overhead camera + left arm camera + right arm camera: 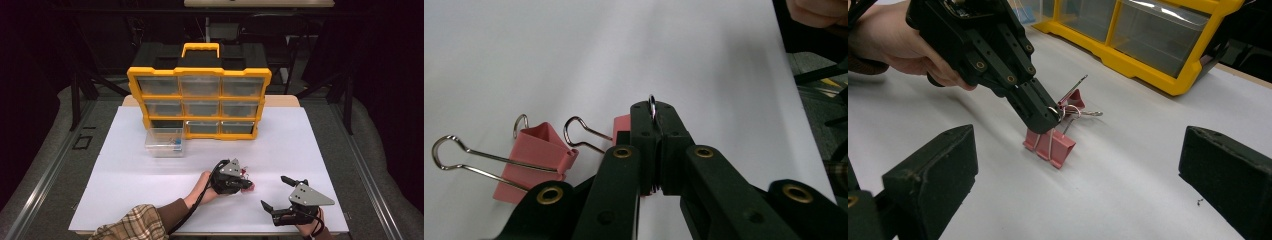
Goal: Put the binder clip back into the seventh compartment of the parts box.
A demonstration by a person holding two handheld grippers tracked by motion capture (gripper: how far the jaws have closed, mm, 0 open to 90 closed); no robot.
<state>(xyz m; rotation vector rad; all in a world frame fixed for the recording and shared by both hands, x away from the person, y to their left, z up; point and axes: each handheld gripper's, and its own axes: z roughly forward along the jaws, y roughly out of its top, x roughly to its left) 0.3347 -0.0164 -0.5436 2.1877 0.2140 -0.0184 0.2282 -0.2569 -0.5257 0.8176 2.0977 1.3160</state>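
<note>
**Two pink binder clips, one caught by its wire handle**

Two pink binder clips lay close together on the white table, toward its near edge, as a person worked over them with a hand-held gripper in each hand. The left gripper (pixel 1048 117) had its jaws clenched on the wire handle (pixel 652 106) of the nearer binder clip (pixel 1050 145), the silver loop poking up between the closed black tips in the left gripper view. That clip rested on the table surface (pixel 150 185) beneath the jaws. The second binder clip (pixel 536 162) sat just beside it, its own wire handles splayed flat to one side. The right gripper (pixel 281 192) waited well apart, near the table's front right, its jaws spread wide and holding nothing; both black tips framed the clips in the right gripper view. At the far side of the table stood a yellow organiser case (pixel 199 102) with rows of clear drawers, and one clear drawer (pixel 164 142) had been set out on the table in front of its lower left corner, small items inside it too blurred to identify.
</note>
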